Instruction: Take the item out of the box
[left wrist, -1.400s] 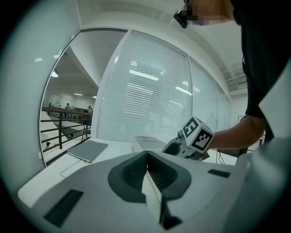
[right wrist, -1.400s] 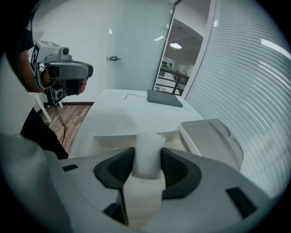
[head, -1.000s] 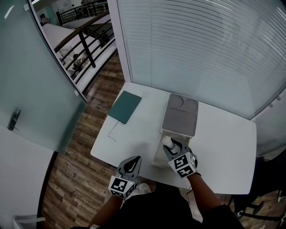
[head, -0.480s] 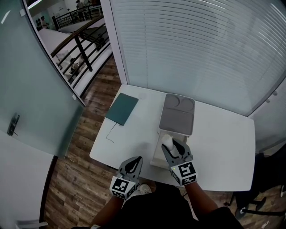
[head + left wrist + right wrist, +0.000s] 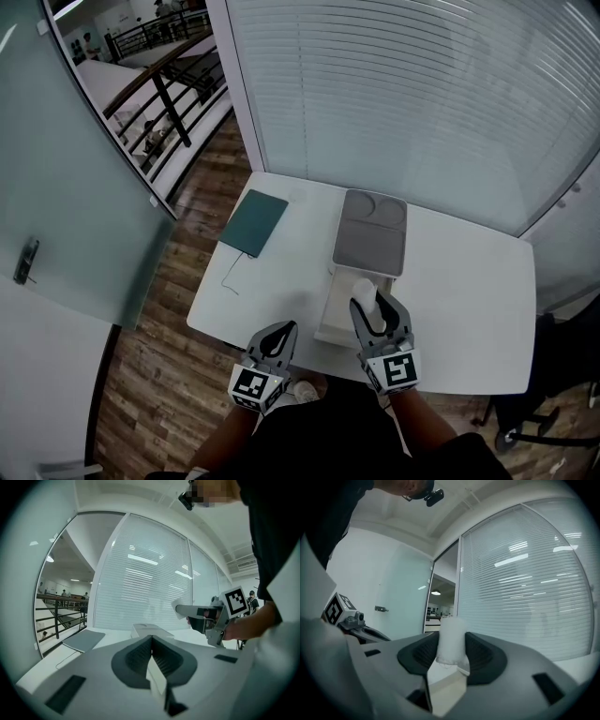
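the table is smooth matt white, the box plain white with a matt grey lid, the item soft, fuzzy white, the right gripper matt grey plastic, and the floor at the table's nine o'clock grainy brown wood beside a frosted glass door.

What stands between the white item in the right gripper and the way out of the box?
Nothing visible. The right gripper is shut on the white item and holds it above the open box. The grey lid lies behind it, not over it.
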Motion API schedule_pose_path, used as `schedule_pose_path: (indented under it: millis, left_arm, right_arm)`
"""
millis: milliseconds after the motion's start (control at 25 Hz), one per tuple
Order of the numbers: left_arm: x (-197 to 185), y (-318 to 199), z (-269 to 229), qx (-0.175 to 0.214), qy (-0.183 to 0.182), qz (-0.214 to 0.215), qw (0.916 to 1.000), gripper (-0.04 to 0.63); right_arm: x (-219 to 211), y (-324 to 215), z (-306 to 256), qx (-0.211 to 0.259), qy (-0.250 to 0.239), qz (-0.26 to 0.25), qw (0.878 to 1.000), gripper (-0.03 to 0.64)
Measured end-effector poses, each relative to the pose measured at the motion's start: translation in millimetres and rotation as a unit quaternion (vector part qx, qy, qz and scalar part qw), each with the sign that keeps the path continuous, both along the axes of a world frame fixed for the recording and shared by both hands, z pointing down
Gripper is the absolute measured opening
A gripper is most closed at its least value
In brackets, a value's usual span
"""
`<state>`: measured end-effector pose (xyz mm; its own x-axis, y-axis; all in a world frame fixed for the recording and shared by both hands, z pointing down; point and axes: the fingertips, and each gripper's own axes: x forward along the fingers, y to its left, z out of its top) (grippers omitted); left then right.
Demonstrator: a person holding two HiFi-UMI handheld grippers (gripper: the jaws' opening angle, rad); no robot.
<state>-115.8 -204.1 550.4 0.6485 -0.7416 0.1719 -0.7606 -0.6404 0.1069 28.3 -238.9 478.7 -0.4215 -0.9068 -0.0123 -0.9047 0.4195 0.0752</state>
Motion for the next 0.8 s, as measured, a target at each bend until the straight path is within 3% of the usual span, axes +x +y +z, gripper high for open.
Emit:
schedule_pose_path:
  millis: [240,800]
  left_arm:
    - [3,4,4,-0.012,0.007,0.001,0.9999,0.012]
    - [6,7,5,-0.012,0.006,0.005,0.9999,0.012]
  right_arm:
    - [4,3,-3,0.003,-0.022,0.013,1.000,0.178]
    - [11,12,-11,0.023,-0.015,0.030,0.999,0.169]
